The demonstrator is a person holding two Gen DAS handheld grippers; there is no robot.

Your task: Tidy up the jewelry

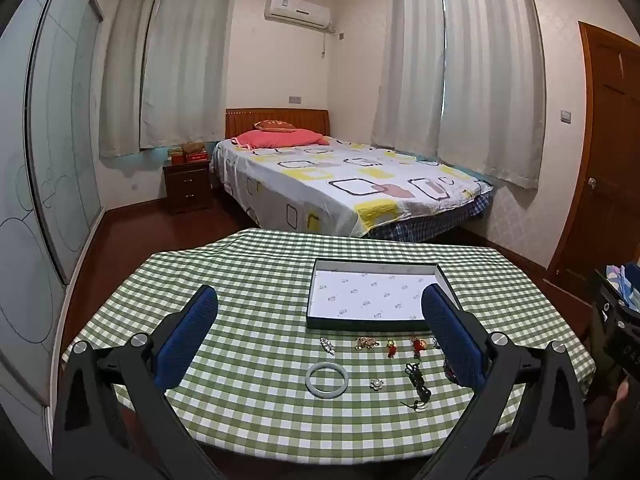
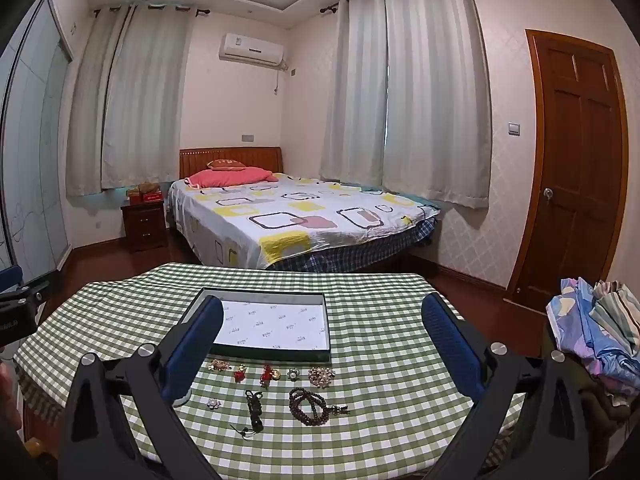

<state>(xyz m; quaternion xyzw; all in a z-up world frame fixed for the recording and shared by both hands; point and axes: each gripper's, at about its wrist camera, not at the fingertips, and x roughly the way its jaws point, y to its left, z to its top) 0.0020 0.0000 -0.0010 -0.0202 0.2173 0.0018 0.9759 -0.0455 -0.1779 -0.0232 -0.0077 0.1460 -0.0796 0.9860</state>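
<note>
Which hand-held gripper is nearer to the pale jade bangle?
Left. The bangle lies centred ahead of the left hand-held gripper; the right hand-held gripper points further right, over the dark beads.

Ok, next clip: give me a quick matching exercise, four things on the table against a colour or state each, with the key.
Things:
1. bangle
2. bead bracelet
3. tray
4. left gripper

Descriptions:
A. dark brown, coiled on the cloth
B. open, holding nothing
C. pale, plain ring
D. dark-rimmed, white lining, nothing in it

Pairs: 1-C, 2-A, 3-D, 4-B
</note>
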